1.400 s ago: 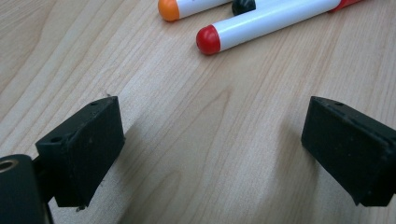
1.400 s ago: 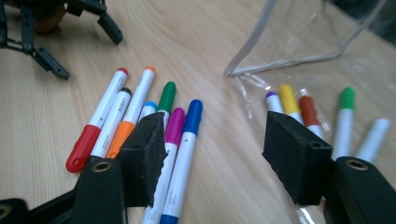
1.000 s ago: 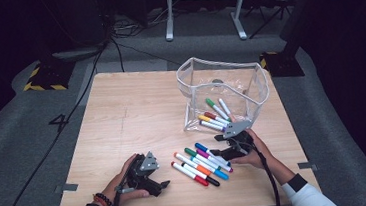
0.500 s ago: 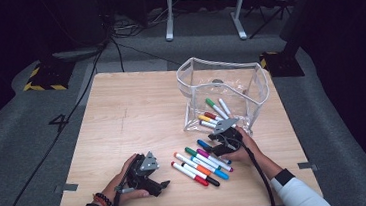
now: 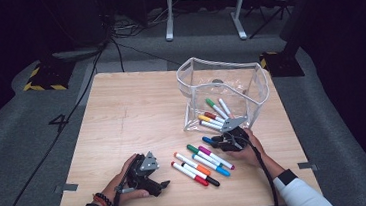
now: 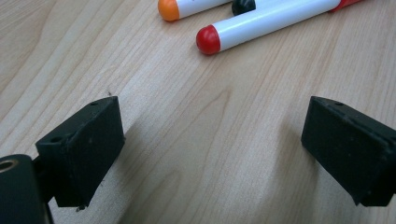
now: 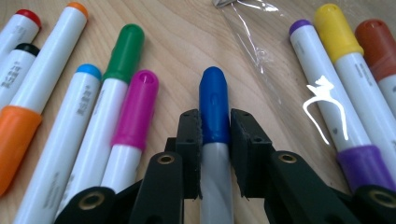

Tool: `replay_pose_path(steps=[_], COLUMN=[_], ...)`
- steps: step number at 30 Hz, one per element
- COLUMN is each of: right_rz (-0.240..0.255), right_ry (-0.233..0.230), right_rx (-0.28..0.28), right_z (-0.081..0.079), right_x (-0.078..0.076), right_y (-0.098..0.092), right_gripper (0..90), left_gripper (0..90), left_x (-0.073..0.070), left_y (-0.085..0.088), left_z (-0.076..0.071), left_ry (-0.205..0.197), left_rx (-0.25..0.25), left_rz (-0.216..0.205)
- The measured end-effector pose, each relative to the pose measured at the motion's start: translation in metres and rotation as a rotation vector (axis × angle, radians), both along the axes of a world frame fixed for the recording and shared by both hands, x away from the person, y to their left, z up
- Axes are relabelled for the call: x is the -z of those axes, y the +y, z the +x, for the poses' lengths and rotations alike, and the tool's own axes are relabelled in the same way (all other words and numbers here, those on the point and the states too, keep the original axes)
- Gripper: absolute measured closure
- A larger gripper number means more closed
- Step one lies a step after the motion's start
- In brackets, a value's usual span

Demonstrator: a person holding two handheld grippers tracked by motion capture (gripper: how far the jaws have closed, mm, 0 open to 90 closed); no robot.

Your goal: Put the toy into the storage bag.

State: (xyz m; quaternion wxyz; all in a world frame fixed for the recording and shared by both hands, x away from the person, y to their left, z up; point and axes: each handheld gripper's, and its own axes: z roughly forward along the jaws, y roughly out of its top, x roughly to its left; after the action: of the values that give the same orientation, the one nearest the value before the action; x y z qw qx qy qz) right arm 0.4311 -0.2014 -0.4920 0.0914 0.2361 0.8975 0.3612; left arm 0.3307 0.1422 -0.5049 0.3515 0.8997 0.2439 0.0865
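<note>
Right gripper (image 7: pixel 215 128) has just been closing its jaws and now has the blue marker (image 7: pixel 214 105) clamped between the pads, at the cap end. The marker lies flat on the table (image 5: pixel 121 113), cap pointing away from the gripper. In the high view the right gripper (image 5: pixel 223 140) sits at the near front corner of the clear pouch (image 5: pixel 255 84), with the blue marker (image 5: pixel 207 140) just outside the pouch wall.

Left of the gripped marker in the right gripper view: pink marker (image 7: pixel 133 121) just beside it, then green (image 7: pixel 122 51), light blue (image 7: pixel 74 112), orange (image 7: pixel 51 70), black (image 7: pixel 16 63) and red (image 7: pixel 18 25), roughly parallel. To the right, under the clear film: purple marker (image 7: pixel 327 98), yellow (image 7: pixel 338 39), brown-red (image 7: pixel 378 42).

Left gripper (image 5: pixel 150 182) rests low over the table near the front edge, left of the loose markers. Jaws wide open, nothing between them, bare wood underneath. Its own view shows the red marker tip (image 6: pixel 208 39) and an orange tip (image 6: pixel 168 9) ahead, well clear of the jaws.
</note>
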Motion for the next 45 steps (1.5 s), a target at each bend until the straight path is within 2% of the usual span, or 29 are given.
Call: replay_pose_path(steps=[5, 8, 13, 17, 30, 34, 35, 40, 44, 45], right_rz=[0.001, 0.04, 0.105, 0.14, 0.18, 0.192, 0.193, 0.192, 0.193, 0.193], right_ry=[0.006, -0.026, -0.049, -0.082, -0.203, -0.215, -0.224, -0.26, -0.299, -0.299], right_rx=[-0.013, -0.025, -0.029, -0.031, -0.041, -0.043, -0.053, -0.067, -0.051, -0.051], right_z=[-0.006, -0.014, -0.024, -0.032, -0.053, -0.055, -0.057, -0.057, -0.05, -0.05], right_x=[-0.001, -0.014, -0.029, -0.044, -0.107, -0.118, -0.129, -0.157, -0.183, -0.183], right_y=[-0.011, -0.022, -0.035, -0.045, -0.063, -0.064, -0.063, -0.06, -0.059, -0.059], right_gripper=[74.7, 74.7, 74.8, 74.8, 74.8, 74.8, 74.8, 74.8, 74.8, 74.8], left_gripper=[6.1, 6.2, 6.1, 6.2, 6.1, 6.1, 6.0, 6.1, 6.0, 6.0], left_x=[0.0, 0.0, 0.0, 0.0, 0.0, 0.0, 0.0, 0.0, 0.0, 0.0], left_y=[0.0, 0.0, 0.0, 0.0, -0.003, -0.003, -0.003, -0.003, -0.003, -0.003], left_z=[0.0, -0.001, -0.001, -0.001, -0.005, -0.004, -0.004, -0.004, -0.004, -0.004], left_ry=[0.0, 0.001, 0.001, -0.001, 0.001, 0.002, 0.001, 0.001, 0.002, 0.002], left_rx=[-0.001, -0.004, -0.004, -0.012, -0.038, -0.037, -0.037, -0.034, -0.03, -0.03], left_rz=[-0.001, 0.002, 0.002, 0.001, 0.0, 0.001, 0.001, 0.001, 0.001, 0.001])
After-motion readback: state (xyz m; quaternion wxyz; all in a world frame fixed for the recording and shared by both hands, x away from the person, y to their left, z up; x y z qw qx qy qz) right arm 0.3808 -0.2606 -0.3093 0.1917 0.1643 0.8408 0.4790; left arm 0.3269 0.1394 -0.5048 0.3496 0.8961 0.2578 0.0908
